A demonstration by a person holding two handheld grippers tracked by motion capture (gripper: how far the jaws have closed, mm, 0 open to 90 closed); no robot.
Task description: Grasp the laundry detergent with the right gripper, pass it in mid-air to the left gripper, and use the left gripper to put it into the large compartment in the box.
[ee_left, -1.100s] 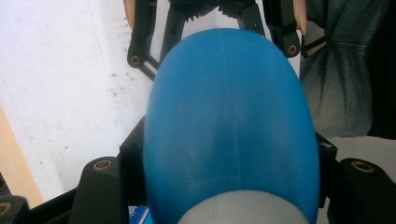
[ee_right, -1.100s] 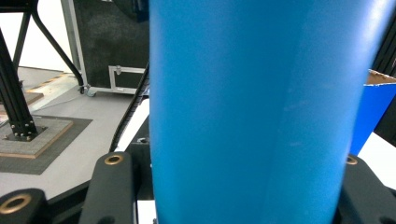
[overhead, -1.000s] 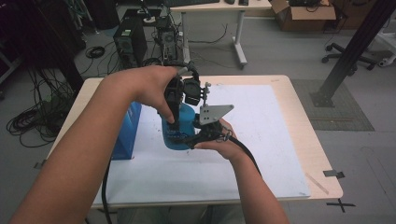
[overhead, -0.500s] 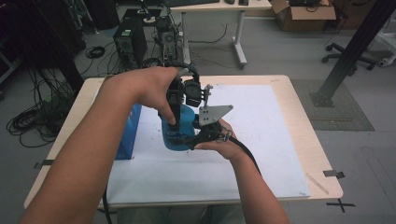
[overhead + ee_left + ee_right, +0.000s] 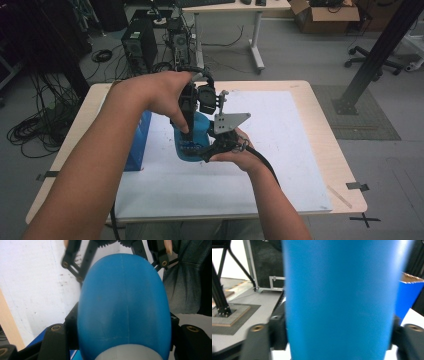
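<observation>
A blue plastic bottle (image 5: 196,131) is held over the white sheet, gripped from two sides. My left gripper (image 5: 188,134) reaches down from above and is shut on the bottle's upper part. In the left gripper view the bottle (image 5: 125,310) bulges between the black jaws of the left gripper (image 5: 123,326), with a pale grey cap at the bottom edge. My right gripper (image 5: 204,150) comes in from the near side and is shut on the lower body. The right gripper view shows the bottle's straight blue wall (image 5: 339,290) clamped inside the right gripper (image 5: 337,333).
A blue open-topped box (image 5: 137,142) stands at the left of the white sheet (image 5: 290,150), and appears again as the blue box (image 5: 409,295) behind the bottle. The wooden table's edge (image 5: 345,165) lies to the right. Floor cables and computer cases sit beyond the far side.
Hardly anything differs; both grippers stay clamped on the bottle in about the same place.
</observation>
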